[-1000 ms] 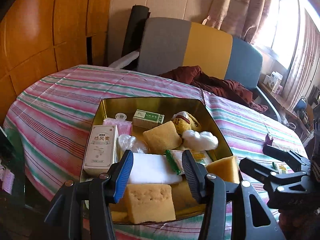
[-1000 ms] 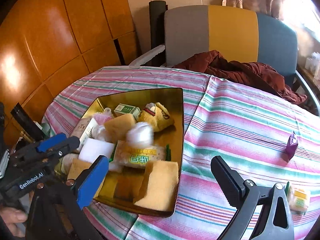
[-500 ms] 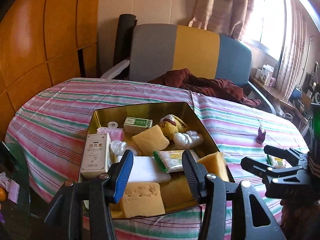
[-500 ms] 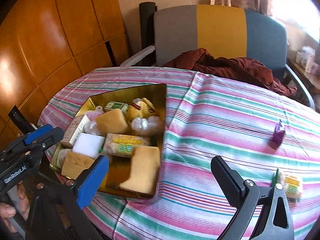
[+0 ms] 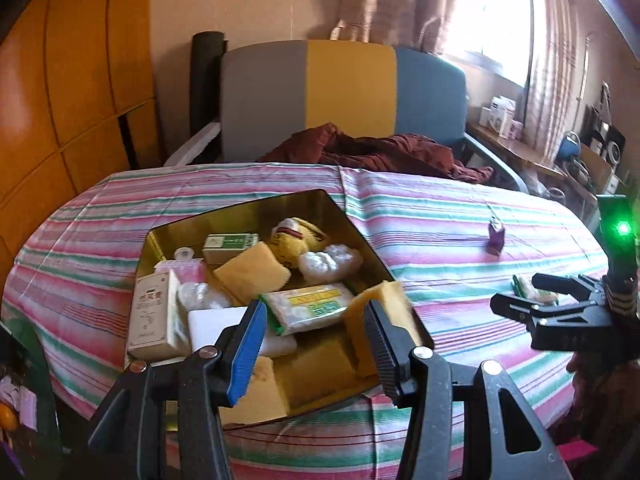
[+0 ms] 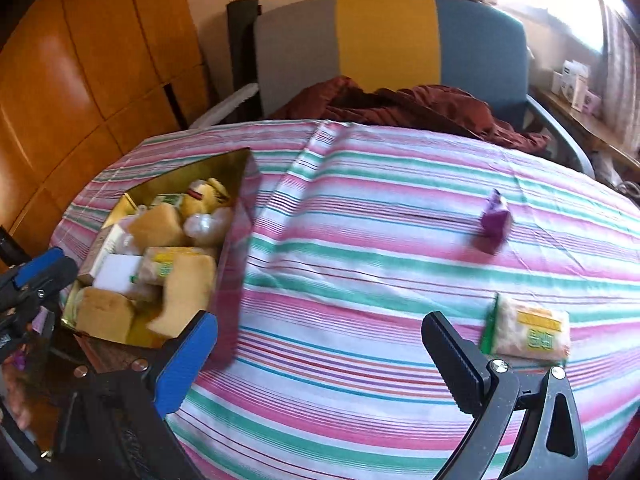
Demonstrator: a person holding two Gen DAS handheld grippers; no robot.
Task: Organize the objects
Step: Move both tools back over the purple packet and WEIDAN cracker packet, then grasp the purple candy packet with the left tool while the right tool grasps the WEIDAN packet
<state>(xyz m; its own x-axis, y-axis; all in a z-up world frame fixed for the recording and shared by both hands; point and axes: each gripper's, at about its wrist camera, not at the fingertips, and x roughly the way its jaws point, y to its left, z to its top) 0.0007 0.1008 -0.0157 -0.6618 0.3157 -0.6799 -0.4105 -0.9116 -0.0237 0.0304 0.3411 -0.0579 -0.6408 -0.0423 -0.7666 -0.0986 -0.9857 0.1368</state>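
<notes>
A gold tin (image 5: 280,204) sits on the striped tablecloth, filled with several items: yellow sponges (image 5: 252,272), a white box (image 5: 154,316), a snack packet (image 5: 308,308), a plush toy (image 5: 294,236). It also shows in the right wrist view (image 6: 236,184) at left. My left gripper (image 5: 316,344) is open and empty, just in front of the tin. My right gripper (image 6: 320,364) is open and empty over the cloth. A second snack packet (image 6: 528,332) lies just right of its right finger. A small purple packet (image 6: 496,220) lies farther back.
A grey, yellow and blue chair (image 5: 344,96) with a dark red cloth (image 5: 376,152) stands behind the table. Wooden panels (image 5: 60,80) are at left. A shelf with small boxes (image 5: 500,116) stands by the window at right. The table edge is close in front.
Both grippers have pulled back and turned right. The tin now sits farther left in the right wrist view, and the loose snack packet has come closer to my right gripper.
</notes>
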